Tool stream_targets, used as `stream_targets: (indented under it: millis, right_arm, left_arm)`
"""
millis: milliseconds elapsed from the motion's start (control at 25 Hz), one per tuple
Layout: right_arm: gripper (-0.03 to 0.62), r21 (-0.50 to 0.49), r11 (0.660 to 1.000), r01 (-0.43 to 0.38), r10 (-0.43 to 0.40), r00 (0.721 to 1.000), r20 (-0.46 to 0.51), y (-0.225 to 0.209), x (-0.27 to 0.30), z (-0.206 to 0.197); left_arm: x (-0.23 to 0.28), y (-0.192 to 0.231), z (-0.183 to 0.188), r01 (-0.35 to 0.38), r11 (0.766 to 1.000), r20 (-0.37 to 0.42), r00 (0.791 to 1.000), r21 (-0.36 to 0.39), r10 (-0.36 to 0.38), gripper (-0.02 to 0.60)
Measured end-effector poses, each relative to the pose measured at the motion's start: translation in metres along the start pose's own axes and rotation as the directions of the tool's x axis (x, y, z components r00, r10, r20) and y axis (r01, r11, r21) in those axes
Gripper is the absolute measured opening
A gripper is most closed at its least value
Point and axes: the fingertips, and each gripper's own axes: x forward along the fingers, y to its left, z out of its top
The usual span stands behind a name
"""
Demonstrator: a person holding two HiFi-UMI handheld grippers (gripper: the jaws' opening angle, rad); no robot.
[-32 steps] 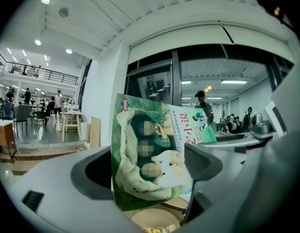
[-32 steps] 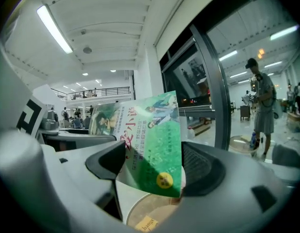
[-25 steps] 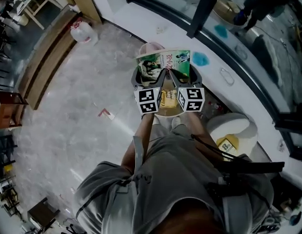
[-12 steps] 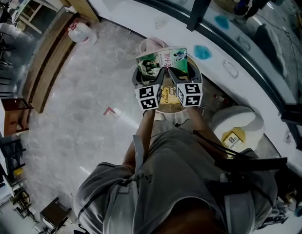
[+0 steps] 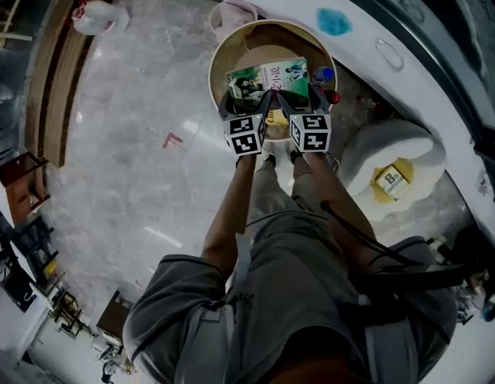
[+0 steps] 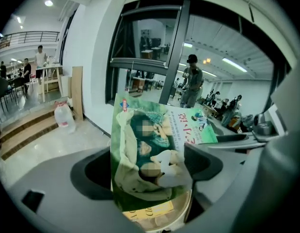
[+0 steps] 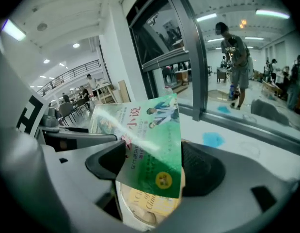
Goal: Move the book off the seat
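Overhead first, head view: book (image 5: 269, 78) is held up by both grippers, cover facing the camera, above the round wooden seat (image 5: 217, 66) and not lying on it. L hand-held gripper (image 5: 245, 106) has the book's near-left edge, R hand-held gripper (image 5: 299, 104) the near-right. A yellow item (image 5: 273, 118) shows btwn them, lower down. A white stool (image 5: 387, 154) stands just right of the seat.

L gripper view: jaws clamped on the book (image 6: 150, 149), green cover upright btwn them. A water jug (image 6: 64, 118) stands on the floor by the wall.

R gripper view: jaws clamped on the book (image 7: 150, 144), which is tilted. The yellow item (image 7: 140, 203) lies on the tan seat below.
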Motion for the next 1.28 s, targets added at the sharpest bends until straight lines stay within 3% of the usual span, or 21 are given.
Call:
stream_targets:
  millis: [320, 560, 760, 840, 1040, 1160, 1280]
  right_arm:
    - [0.357, 0.1, 0.994, 0.036, -0.016, 0.981, -0.191, -0.033, 0.081, -0.148]
    - [0.358, 0.136, 0.99, 0.046, -0.002, 0.951, -0.308, -0.046, 0.128, -0.248]
    - [0.357, 0.142, 0.987, 0.075, -0.015, 0.923, -0.384, -0.057, 0.146, -0.311]
    - [0.359, 0.139, 0.987, 0.083, -0.022, 0.919, -0.393, -0.06, 0.15, -0.327]
    - [0.359, 0.111, 0.989, 0.094, -0.047, 0.927, -0.371, -0.062, 0.154, -0.334]
    - [0.359, 0.044, 0.992, 0.117, -0.093, 0.925, -0.369, -0.064, 0.152, -0.33]
    - [0.359, 0.052, 0.991, 0.124, -0.101, 0.94, -0.325, -0.062, 0.151, -0.312]
  left_arm:
    - [0.088, 0.026, -0.147, 0.006, 0.999, -0.226, 0.974, -0.037, -0.014, 0.448]
    - [0.133, 0.047, -0.247, -0.024, 0.997, -0.362, 0.932, -0.073, -0.004, 0.448]
    - [0.156, 0.051, -0.316, -0.017, 0.993, -0.461, 0.887, -0.113, -0.037, 0.448]
    - [0.161, 0.051, -0.329, -0.022, 0.995, -0.467, 0.884, -0.097, -0.026, 0.448]
    - [0.164, 0.052, -0.333, -0.04, 0.998, -0.428, 0.904, -0.045, 0.017, 0.448]
    - [0.165, 0.052, -0.337, -0.06, 0.997, -0.443, 0.896, -0.047, 0.033, 0.449]
    - [0.162, 0.055, -0.322, -0.096, 0.995, -0.409, 0.91, -0.04, 0.071, 0.449]
